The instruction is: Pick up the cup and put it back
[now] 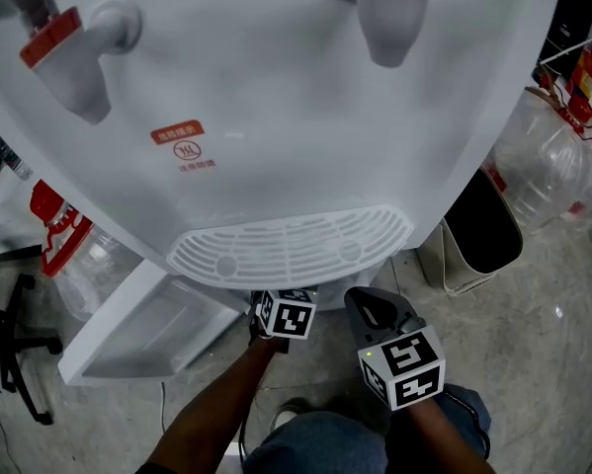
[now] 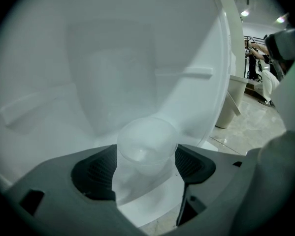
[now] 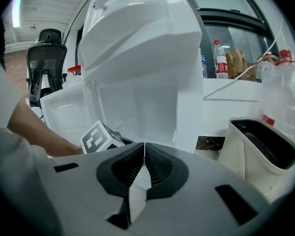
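Directly below you stands a white dispenser (image 1: 276,117), its lower door (image 1: 127,339) swung open to the left. A clear jug (image 1: 548,161) lies on the floor at far right, and a dark-lined bin (image 1: 478,230) stands between it and the dispenser. Your left gripper (image 2: 147,168) reaches into the dispenser's lower compartment with its jaws spread wide. The pads (image 2: 95,173) stand just beside the cup's sides without squeezing it. Your right gripper (image 3: 144,163) hangs near you, to the right of the left one and outside the compartment, jaws pressed together with nothing between them. The cup (image 2: 146,146), clear plastic, sits upright between the left jaws inside that compartment, over its white floor.
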Demonstrator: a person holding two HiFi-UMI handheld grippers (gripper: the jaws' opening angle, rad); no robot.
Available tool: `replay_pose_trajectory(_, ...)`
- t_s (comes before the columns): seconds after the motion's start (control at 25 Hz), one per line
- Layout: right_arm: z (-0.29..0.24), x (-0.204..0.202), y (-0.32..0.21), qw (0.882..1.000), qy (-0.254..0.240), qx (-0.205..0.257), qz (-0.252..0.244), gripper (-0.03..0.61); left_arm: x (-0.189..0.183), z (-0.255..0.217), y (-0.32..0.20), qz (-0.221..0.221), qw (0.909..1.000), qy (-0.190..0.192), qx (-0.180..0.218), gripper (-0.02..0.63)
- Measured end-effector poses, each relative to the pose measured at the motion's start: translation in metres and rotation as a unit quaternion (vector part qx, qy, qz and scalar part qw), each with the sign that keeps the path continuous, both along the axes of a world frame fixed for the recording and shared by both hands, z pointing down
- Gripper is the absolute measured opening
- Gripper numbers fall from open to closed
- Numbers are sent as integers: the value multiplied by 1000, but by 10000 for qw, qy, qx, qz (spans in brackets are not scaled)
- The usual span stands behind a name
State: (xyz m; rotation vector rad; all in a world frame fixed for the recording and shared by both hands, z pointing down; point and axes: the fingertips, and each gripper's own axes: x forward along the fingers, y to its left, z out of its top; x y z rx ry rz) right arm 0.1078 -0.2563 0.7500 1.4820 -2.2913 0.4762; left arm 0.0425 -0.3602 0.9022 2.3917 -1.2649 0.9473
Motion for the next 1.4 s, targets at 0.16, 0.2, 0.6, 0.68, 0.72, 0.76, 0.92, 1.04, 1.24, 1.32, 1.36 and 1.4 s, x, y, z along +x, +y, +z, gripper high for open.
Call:
replay_pose_trajectory(0.16, -3, -2, 3, 10000, -7, 29, -35, 21, -3, -2, 10, -12, 10000, 36, -19, 356)
replay_pose_trajectory(0.2, -3, -3, 4, 10000, -13, 32, -33, 21, -4, -4, 12, -10, 10000, 10, -6, 356)
replay_pose_trajectory(0.6, -17, -15, 12, 9997, -155, 132, -115, 21, -22, -35, 61, 194, 9998, 73, 65, 354)
replay_pose_trajectory(0.68, -21, -16, 13, 9996, -171, 175, -136, 21, -24, -48, 69, 203, 9995, 168, 150, 354)
replay_pose_trajectory(0.72, -23, -17, 14, 9995, -186, 194, -171, 21, -24, -56, 72, 211, 9993, 227, 202, 354)
replay_pose_trajectory(0.76, -26, -20, 16, 9993, -195, 212, -234, 21, -25, -64, 74, 223, 9990, 289, 258, 353)
replay_pose_trajectory(0.92, -37, -34, 22, 9977, -171, 279, -587, 21, -28, -99, 82, 297, 9969, 541, 481, 308)
replay_pose_trajectory(1.04, -46, -40, 23, 9967, -153, 305, -742, 21, -28, -125, 89, 378, 9944, 713, 677, 248)
replay_pose_trajectory(1.24, -67, -47, 29, 9951, -114, 183, -967, 21, -30, -167, 109, 475, 9919, 917, 745, 191)
replay_pose_trajectory(1.32, -79, -49, 31, 9944, -117, 119, -1042, 21, -29, -186, 117, 512, 9914, 947, 751, 165)
replay_pose_trajectory(1.36, -86, -51, 33, 9941, -124, 70, -1073, 21, -30, -196, 122, 532, 9913, 949, 735, 154)
replay_pose_trajectory(1.4, -93, -53, 35, 9940, -136, 11, -1089, 21, -30, -206, 127, 564, 9914, 939, 711, 145)
